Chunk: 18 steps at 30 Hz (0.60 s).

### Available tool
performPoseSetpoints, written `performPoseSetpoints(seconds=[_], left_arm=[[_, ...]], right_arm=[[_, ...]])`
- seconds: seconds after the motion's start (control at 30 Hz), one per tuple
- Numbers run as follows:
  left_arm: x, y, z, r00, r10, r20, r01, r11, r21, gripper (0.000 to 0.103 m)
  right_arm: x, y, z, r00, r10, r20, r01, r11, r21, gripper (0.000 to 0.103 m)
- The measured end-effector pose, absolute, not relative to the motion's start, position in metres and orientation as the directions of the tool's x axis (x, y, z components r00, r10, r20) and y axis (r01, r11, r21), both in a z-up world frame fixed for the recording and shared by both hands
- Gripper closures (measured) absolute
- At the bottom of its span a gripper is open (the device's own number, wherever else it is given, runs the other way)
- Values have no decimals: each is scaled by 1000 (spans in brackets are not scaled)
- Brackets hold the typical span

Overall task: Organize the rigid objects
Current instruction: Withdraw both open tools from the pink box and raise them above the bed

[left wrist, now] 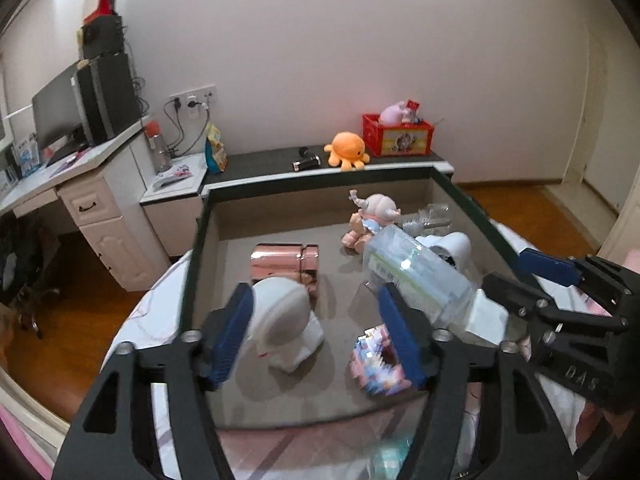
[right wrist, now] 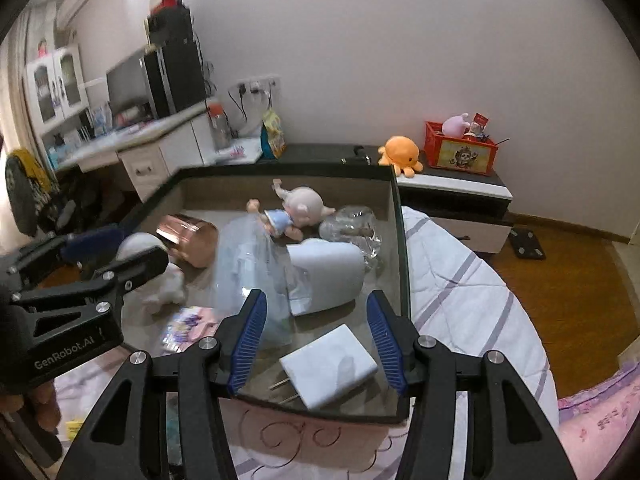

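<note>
A dark-rimmed tray point(left wrist: 195, 252) point(right wrist: 403, 248) lies on the bed with loose objects in it. My left gripper point(left wrist: 318, 334) point(right wrist: 116, 252) stands open around a white round-headed figure point(left wrist: 286, 320) point(right wrist: 170, 280); the figure sits against the left pad and well clear of the right one. A small pink printed box point(left wrist: 380, 362) point(right wrist: 186, 326) lies by the right finger. My right gripper point(right wrist: 317, 342) point(left wrist: 524, 280) is open above a white plug adapter point(right wrist: 328, 364). A clear plastic bottle point(left wrist: 416, 276) point(right wrist: 248, 264) lies tilted beside its left finger, blurred.
Further in the tray are a rose-gold cylinder point(left wrist: 284, 266) point(right wrist: 188, 240), a doll point(left wrist: 372, 216) point(right wrist: 296, 212), a clear glass piece point(right wrist: 352, 224) and a white rounded body point(right wrist: 328, 272). Behind it, a shelf holds an orange plush point(left wrist: 346, 154) and a red crate point(left wrist: 398, 136). A desk point(left wrist: 80, 176) stands left.
</note>
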<state>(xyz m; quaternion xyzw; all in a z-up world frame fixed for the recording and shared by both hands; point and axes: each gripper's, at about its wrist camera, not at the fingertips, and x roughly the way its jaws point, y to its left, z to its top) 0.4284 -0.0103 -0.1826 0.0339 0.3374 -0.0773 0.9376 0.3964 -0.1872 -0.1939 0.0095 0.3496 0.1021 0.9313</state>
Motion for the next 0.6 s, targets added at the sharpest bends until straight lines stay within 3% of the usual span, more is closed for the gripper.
performPoseSetpoints(seconds=[0.17,0.23,0.4,0.47,0.5,0.53,0.6], left_arm=[[380,13,-149,829,-96,-551,118,993,5,7],[353,22,-134,861,-76,-502,85,996,-4,1],[287,31,-108,919,-27,-393,29,1000,-2,0],[259,33,-102,938,3,-347,-4,1000,-2,0],[247,33,-100,944,16,-330,-19,1000,-6,0],[233,34,-98,950,20,-312,-25,1000,-13,0],[214,34,-95,953,17,-302,-25,999,-23,0]], right_arm=[[361,-194,-161,790,195,-582,-168,981,100,23],[341,-195,-146,813,197,-548,-167,980,105,22],[282,-191,-115,866,208,-456,-186,978,92,18],[257,-187,-105,890,190,-413,-172,982,81,13],[243,-185,-100,902,183,-390,-168,983,73,3],[231,-183,-97,912,179,-369,-166,984,67,0],[207,-181,-90,926,181,-332,-168,983,69,0]])
